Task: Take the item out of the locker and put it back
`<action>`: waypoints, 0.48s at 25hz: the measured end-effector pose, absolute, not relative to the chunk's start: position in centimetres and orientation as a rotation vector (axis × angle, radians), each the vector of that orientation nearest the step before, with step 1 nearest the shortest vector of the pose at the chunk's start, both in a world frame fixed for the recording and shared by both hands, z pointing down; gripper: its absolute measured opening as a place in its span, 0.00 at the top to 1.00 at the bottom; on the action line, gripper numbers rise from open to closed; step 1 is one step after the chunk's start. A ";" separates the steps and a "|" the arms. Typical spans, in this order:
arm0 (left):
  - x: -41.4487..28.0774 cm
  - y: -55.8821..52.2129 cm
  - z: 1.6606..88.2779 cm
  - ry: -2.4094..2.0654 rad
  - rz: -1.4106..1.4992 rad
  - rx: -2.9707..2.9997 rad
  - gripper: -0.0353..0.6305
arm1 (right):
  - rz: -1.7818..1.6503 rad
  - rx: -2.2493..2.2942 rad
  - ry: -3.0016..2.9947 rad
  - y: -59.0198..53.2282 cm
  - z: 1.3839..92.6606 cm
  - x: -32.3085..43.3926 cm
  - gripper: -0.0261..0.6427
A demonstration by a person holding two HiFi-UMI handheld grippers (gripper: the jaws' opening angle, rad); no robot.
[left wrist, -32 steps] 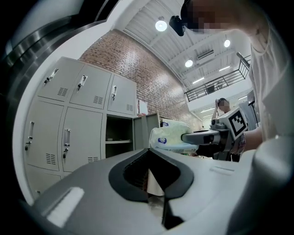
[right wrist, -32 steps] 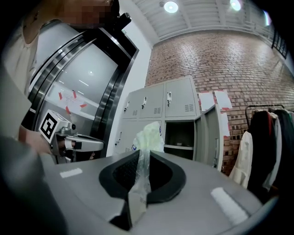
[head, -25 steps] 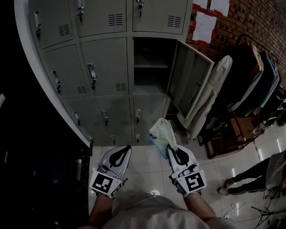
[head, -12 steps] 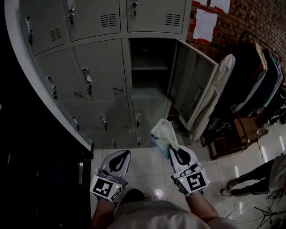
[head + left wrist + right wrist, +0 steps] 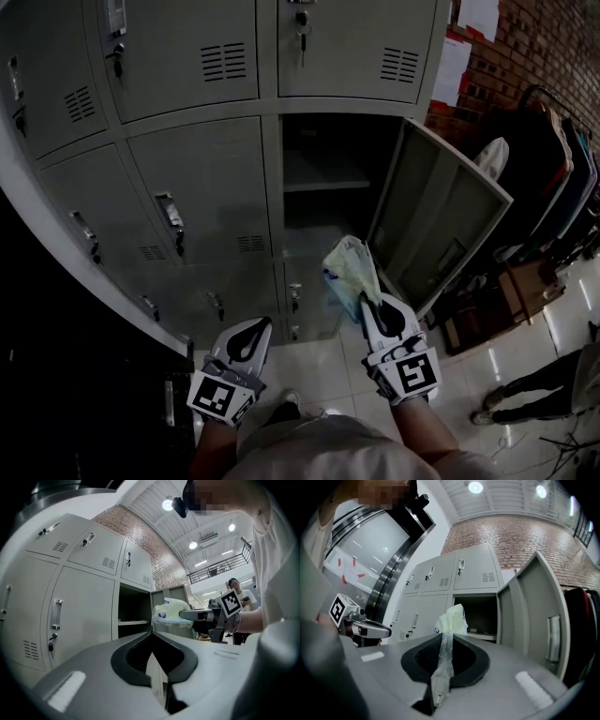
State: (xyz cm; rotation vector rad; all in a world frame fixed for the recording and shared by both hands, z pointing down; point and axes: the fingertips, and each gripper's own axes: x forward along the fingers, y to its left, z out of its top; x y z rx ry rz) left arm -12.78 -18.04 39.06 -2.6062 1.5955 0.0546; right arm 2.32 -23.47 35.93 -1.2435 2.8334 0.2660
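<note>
Pale, crinkled plastic bag (image 5: pixel 351 267) with blue print, neck pinched tight in the right gripper (image 5: pixel 367 302), sits just before the open grey locker compartment (image 5: pixel 323 178), its door (image 5: pixel 441 225) swung wide.

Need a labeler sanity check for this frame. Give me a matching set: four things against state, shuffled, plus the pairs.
1. left tool
2. right tool
3. plastic bag
4. locker door

A. swung open
B. shut, nothing in it
C. clamped by one end, off the shelf
D. shut on the bag

Pairs: 1-B, 2-D, 3-C, 4-A
</note>
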 end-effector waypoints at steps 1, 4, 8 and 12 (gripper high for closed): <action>-13.6 -19.4 38.7 1.577 0.061 -2.613 0.95 | 0.269 -1.257 2.822 -24.8 35.6 1.5 0.94; -15.5 -23.2 38.3 1.523 0.066 -2.643 0.95 | 0.272 -1.306 2.797 -28.2 35.0 -0.3 0.94; -16.6 -26.8 38.7 1.480 0.053 -2.686 0.95 | 0.282 -1.359 2.800 -32.4 34.9 -1.7 0.94; -17.2 -28.9 39.5 1.486 0.046 -2.705 0.95 | 0.365 -1.406 2.803 -38.2 33.3 -2.7 0.94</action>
